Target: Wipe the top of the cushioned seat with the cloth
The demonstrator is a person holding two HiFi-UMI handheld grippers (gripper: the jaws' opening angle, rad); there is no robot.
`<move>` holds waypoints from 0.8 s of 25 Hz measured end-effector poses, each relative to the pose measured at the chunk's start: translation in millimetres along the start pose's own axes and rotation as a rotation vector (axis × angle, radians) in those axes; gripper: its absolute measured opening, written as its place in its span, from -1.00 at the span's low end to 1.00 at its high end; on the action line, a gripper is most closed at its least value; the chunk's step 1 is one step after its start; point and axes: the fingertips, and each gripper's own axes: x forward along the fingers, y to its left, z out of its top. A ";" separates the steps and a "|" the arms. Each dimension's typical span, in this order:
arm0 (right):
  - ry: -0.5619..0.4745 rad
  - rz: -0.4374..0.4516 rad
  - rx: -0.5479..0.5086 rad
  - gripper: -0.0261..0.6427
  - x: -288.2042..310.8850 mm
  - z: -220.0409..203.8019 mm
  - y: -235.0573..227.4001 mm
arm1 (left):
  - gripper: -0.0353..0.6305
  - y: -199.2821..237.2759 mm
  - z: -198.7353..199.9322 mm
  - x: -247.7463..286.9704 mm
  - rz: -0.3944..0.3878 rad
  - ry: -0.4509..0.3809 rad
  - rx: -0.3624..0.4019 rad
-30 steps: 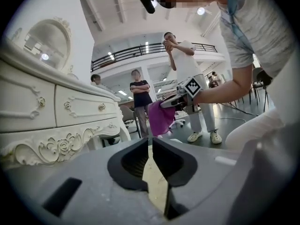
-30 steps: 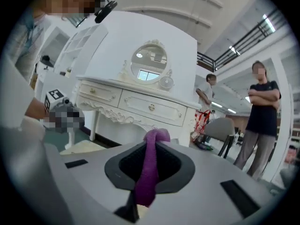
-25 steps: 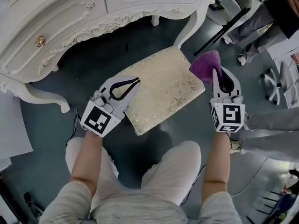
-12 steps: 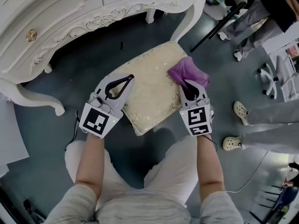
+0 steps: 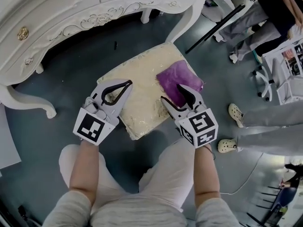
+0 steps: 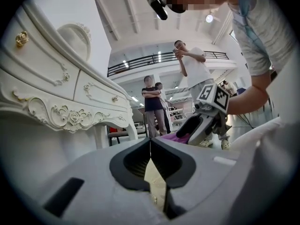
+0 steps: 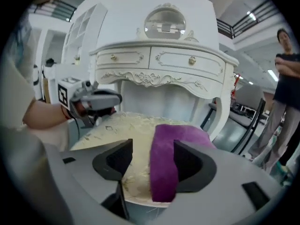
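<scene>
**Cloth lies on the seat between wide right jaws**

Behind and left of the seat (image 5: 137,86) stands a white carved dresser (image 5: 57,11), with one curved leg coming down just past the seat's back corner.

The left gripper (image 5: 129,83) hangs over the seat's left side and points across it, roughly level. Its jaws are pressed together with nothing between them. Whether its tip touches the cushion cannot be told.

The seat is a cream, patterned cushion set cornerwise to the person, whose knees (image 5: 170,157) are just in front of its near corner.

The purple cloth (image 5: 177,78) lies crumpled on the right part of the seat's top and reaches the right edge.

The right gripper (image 5: 171,92) comes in from the seat's near right side, tilted downward. Its jaws have just been opening and now stand wide. The near end of the cloth runs between them, close against the right jaw, with the left jaw clear of it over bare cushion. Neither pad presses on the cloth.

To the right of the seat, other people's legs (image 5: 270,122) and light clogs (image 5: 235,111) are on the dark floor (image 5: 61,93).
</scene>
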 end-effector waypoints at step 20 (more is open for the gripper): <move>0.141 -0.053 0.162 -0.19 11.7 -24.3 -66.8 | -0.85 1.4 7.5 -18.5 -0.011 0.002 0.007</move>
